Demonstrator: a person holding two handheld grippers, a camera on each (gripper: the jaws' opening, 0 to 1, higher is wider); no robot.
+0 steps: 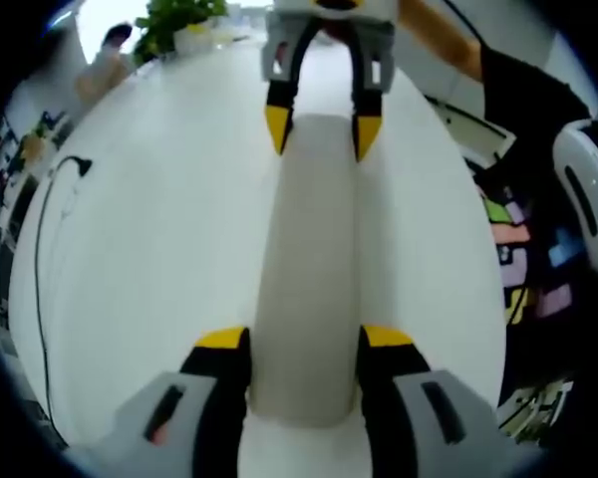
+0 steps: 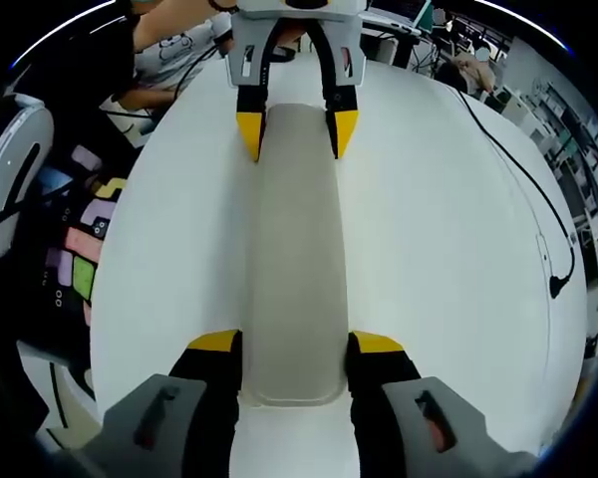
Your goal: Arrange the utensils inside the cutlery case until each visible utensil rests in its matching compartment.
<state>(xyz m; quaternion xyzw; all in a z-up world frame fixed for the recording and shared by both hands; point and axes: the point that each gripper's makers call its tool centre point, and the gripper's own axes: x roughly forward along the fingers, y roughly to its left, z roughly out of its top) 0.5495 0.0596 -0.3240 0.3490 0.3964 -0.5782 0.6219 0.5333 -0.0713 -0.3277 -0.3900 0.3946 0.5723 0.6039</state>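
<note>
Case (image 1: 309, 269) between both grippers' jaws, endwise.

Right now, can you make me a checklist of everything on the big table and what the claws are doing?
Surface: white table, bare around the case.
Job's things: long pale cutlery case lying closed on the table; no utensils seen.
Clutter: nothing seen on the table near the case.
Grippers: left claw straddles one end of the case, right claw the other end; each sits close against its sides, firm grip cannot be told.
Cables: thin black cable lying across the table toward its edge.
Surroundings: potted plant at the far end, colourful floor tiles beside the table, a person's arm.
</note>
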